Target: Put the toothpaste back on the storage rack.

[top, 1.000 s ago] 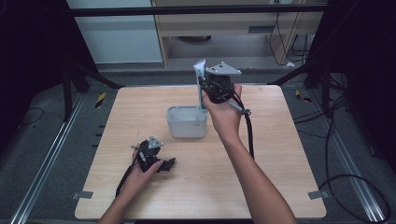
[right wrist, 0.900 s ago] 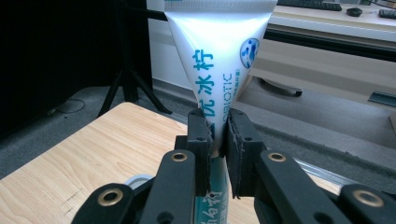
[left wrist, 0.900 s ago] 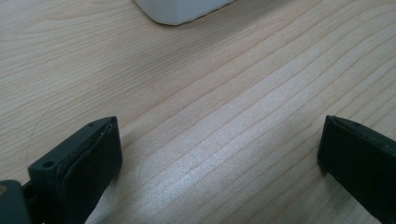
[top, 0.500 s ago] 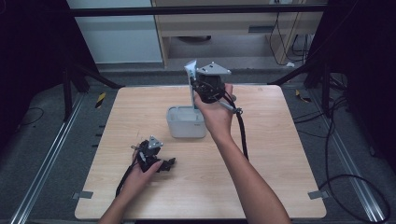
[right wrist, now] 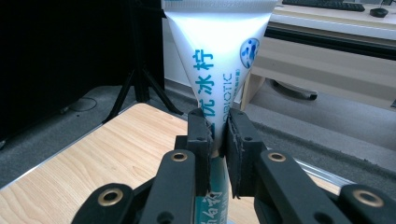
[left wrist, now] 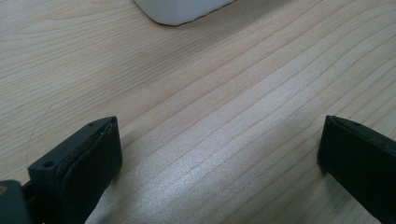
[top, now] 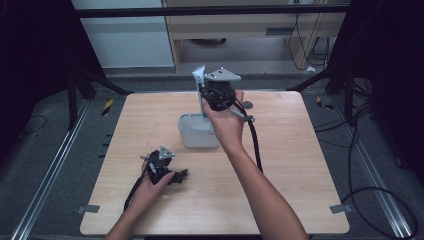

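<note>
High view has the left gripper (top: 172, 176) lying low on the light wooden counter (top: 300, 165) at the near left, held in the person's left hand (top: 150, 185), with its grey three-cornered plate on top and its black cable trailing back toward the near edge. Left gripper view looks along its two black jaws, which stand wide apart just over bare wood grain with nothing between them; the rounded corner of the pale grey square plastic container (left wrist: 180, 10) shows at the far edge of that view. In the high view that container (top: 192, 134) sits near the middle of the counter, well apart from the left gripper. Just right of it and raised above it, the right hand (top: 226, 120) holds the right gripper (top: 202, 92) up over the container's far side. Its jaws are clamped on a white squeeze tube with blue lettering (top: 199, 76), which stands upright in the air above the container. Right gripper view shows the right gripper (right wrist: 218, 140) pinching the tube (right wrist: 217, 60) at its narrow part, the flat wide end fanning out upward
</note>
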Action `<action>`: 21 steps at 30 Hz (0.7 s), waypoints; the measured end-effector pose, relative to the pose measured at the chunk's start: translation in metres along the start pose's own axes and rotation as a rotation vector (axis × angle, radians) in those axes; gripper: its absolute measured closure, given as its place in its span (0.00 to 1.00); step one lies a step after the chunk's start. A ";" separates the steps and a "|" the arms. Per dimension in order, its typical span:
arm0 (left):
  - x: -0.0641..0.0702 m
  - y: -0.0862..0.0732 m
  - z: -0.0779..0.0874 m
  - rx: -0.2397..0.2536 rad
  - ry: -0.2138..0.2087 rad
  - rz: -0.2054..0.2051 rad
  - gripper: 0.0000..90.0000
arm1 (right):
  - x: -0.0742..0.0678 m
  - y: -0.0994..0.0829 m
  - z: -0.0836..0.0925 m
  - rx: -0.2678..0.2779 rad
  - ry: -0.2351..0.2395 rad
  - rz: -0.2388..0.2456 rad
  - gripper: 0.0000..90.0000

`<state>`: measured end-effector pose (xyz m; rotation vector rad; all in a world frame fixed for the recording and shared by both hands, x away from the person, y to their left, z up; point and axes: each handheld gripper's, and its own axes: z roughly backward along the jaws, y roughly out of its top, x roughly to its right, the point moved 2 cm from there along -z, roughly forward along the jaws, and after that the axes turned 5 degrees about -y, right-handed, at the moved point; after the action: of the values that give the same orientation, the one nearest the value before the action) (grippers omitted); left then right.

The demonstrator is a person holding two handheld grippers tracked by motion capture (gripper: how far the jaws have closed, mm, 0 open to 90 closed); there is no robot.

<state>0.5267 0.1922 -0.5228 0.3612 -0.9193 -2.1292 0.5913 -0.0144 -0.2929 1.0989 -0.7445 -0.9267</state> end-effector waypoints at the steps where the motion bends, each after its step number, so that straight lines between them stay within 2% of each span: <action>1: 0.000 0.000 0.000 0.000 0.000 0.000 0.00 | 0.000 0.000 0.000 0.000 0.001 -0.002 0.90; 21: 0.000 0.000 0.000 0.001 0.000 0.001 0.00 | -0.008 -0.003 -0.009 -0.002 0.017 0.013 0.90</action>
<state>0.5266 0.1921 -0.5229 0.3609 -0.9204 -2.1285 0.5950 -0.0043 -0.2984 1.0982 -0.7362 -0.9064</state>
